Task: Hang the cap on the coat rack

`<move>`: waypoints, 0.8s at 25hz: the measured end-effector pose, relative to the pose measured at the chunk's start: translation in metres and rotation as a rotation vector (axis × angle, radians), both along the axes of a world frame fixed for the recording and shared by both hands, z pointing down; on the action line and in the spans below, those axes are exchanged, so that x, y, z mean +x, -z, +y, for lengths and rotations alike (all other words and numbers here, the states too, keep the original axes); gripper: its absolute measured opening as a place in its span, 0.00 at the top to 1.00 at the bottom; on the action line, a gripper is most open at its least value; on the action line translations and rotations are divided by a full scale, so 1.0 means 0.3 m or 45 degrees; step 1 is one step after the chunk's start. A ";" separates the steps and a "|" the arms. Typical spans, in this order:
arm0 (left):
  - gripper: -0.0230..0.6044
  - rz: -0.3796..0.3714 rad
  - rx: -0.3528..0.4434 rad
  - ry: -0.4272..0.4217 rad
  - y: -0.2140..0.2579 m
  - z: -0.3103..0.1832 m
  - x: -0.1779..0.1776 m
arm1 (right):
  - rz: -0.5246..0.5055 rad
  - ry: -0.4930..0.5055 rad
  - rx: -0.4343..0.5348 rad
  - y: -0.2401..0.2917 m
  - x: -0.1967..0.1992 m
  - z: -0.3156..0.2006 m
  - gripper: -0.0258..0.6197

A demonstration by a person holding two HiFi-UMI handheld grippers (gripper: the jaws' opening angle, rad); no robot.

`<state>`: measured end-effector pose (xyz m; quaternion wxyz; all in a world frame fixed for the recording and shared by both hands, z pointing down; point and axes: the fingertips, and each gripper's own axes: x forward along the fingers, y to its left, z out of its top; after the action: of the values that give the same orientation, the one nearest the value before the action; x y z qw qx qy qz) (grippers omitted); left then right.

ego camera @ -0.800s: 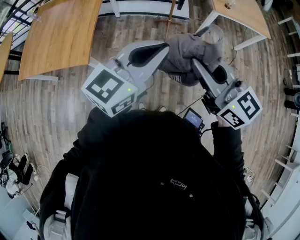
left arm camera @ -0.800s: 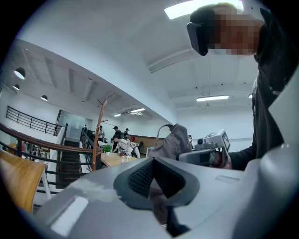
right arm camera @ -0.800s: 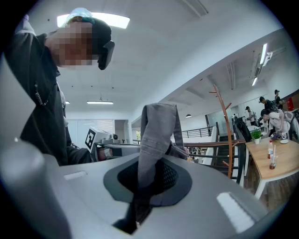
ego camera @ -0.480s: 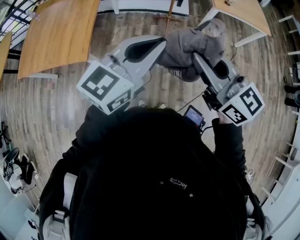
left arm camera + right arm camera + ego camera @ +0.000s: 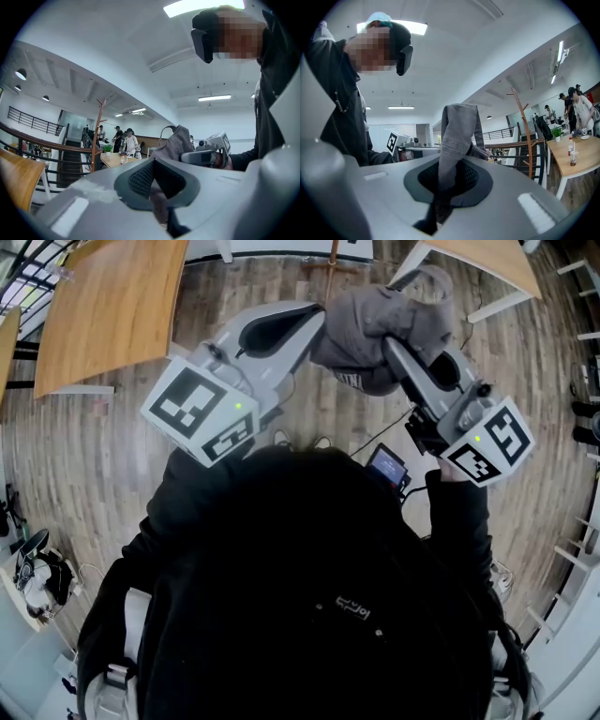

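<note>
**Three cameras, one shared cap**

The head view looks steeply down past the person's shoulders to the floor, close above both grippers. The left gripper view rides on the left gripper and faces level along its fingers. The right gripper view does the same on the right gripper. These two roughly face each other. All three show the cap close up, and all three take in the coat rack.
</note>
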<state>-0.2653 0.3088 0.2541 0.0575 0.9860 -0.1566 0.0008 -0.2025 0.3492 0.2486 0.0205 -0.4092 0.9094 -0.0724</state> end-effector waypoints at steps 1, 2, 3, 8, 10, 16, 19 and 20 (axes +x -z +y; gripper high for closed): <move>0.96 0.001 -0.003 -0.004 -0.003 0.015 0.018 | -0.008 0.004 0.000 -0.005 0.014 0.012 0.91; 0.96 0.002 -0.006 -0.008 -0.010 0.034 0.039 | -0.018 0.007 0.001 -0.012 0.033 0.027 0.91; 0.96 -0.001 -0.011 -0.011 -0.017 0.057 0.063 | -0.029 0.011 0.003 -0.019 0.054 0.046 0.91; 0.96 -0.041 -0.028 -0.009 -0.030 0.128 0.158 | -0.067 0.033 -0.003 -0.025 0.148 0.104 0.91; 0.96 -0.051 -0.036 -0.001 -0.037 0.128 0.172 | -0.081 0.031 -0.015 -0.036 0.169 0.100 0.91; 0.96 -0.064 -0.038 -0.015 -0.062 0.148 0.229 | -0.100 0.026 -0.018 -0.058 0.214 0.134 0.91; 0.96 -0.075 -0.027 -0.044 -0.063 0.171 0.268 | -0.103 0.008 -0.019 -0.066 0.251 0.154 0.91; 0.96 -0.078 -0.024 -0.047 -0.065 0.177 0.276 | -0.106 -0.001 -0.019 -0.068 0.264 0.159 0.91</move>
<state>-0.1826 0.3618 0.2736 0.0619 0.9876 -0.1400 0.0336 -0.1234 0.3970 0.2691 0.0553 -0.4062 0.9070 -0.0962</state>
